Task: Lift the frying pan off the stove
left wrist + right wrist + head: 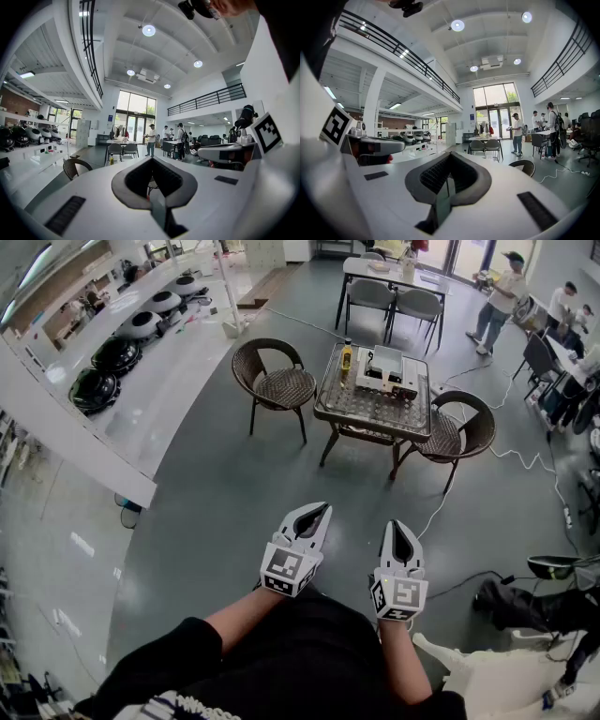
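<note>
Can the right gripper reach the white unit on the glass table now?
Probably not yet: the right gripper, jaws shut, is near the person's body; the white unit sits on the glass table well ahead. Floor between looks open.

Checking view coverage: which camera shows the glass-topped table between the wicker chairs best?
The head view: the table is seen whole from above, bottle and white appliance on top. In their own views the left gripper and right gripper block it; each shows a wicker chair beside it.
</note>
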